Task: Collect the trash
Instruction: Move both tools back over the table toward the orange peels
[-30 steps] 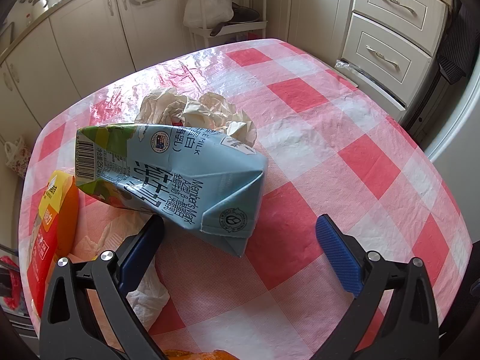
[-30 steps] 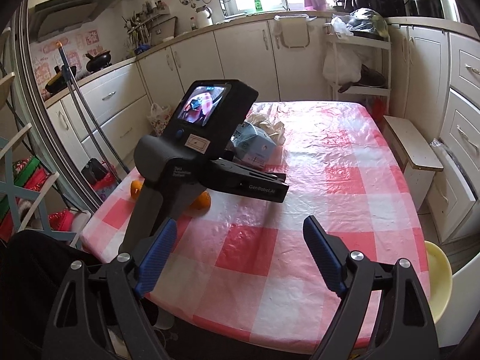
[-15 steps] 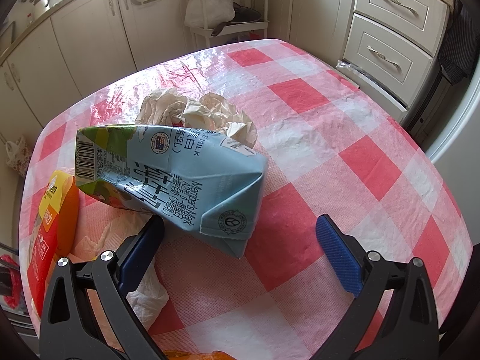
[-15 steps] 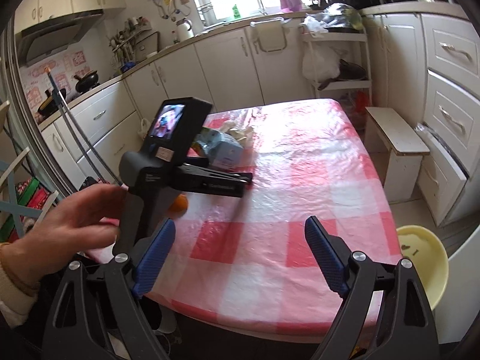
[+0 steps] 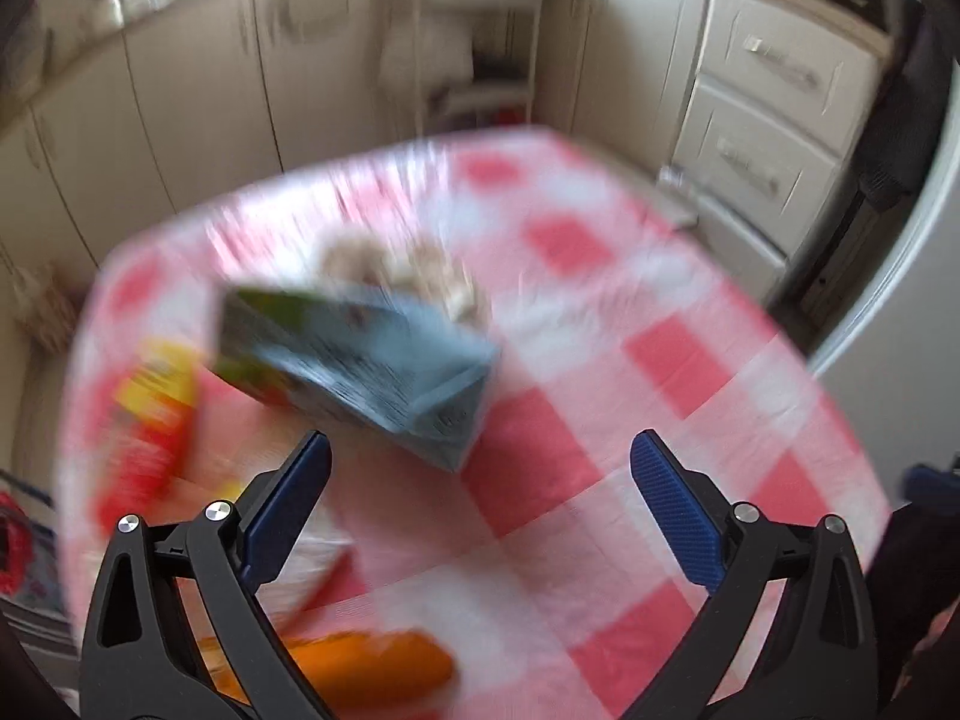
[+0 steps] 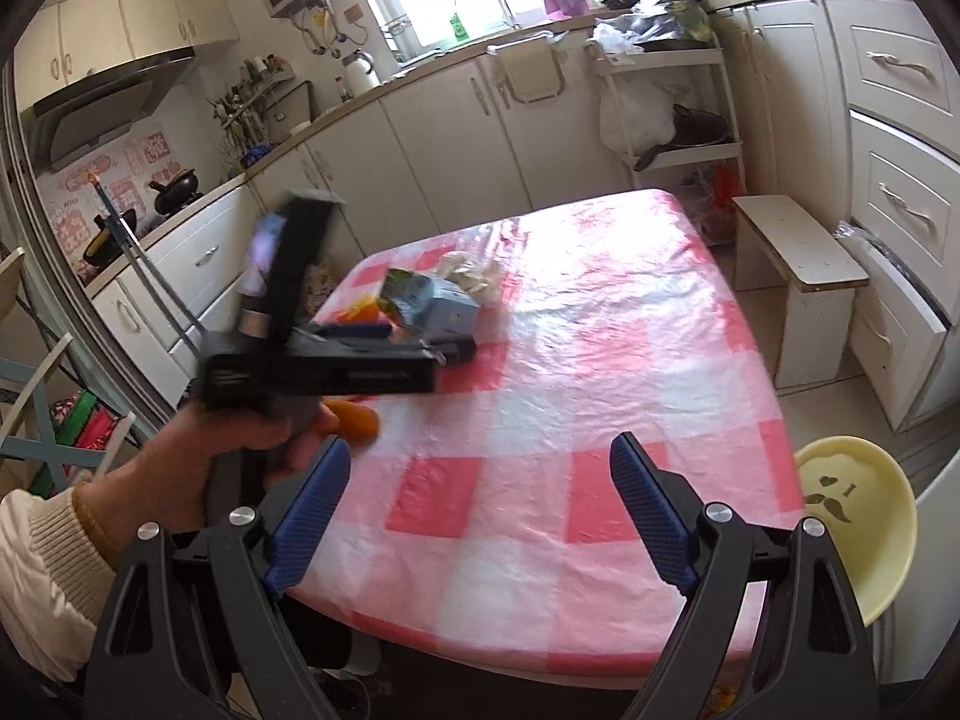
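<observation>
A crushed light-blue milk carton [image 5: 366, 372] lies on the red-and-white checked table [image 5: 690, 360], with crumpled paper [image 5: 396, 264] behind it and a red-and-yellow packet [image 5: 150, 420] to its left. The left wrist view is blurred by motion. My left gripper [image 5: 480, 468] is open and empty, just short of the carton. In the right wrist view the carton [image 6: 432, 306] and paper [image 6: 474, 273] sit at the table's far left, with the left gripper's body [image 6: 324, 354] held in a hand over them. My right gripper [image 6: 480, 504] is open and empty above the table's near edge.
An orange fruit [image 5: 366, 666] lies at the near table edge, also in the right view [image 6: 357, 420]. A pale yellow bin [image 6: 852, 516] stands by the table's right corner. A low white stool [image 6: 798, 270], drawers and cabinets surround the table.
The person's hand has taken hold of the left gripper and lifted and tilted it, so its view is blurred and the carton looks farther off. The right gripper has risen and pulled back.
</observation>
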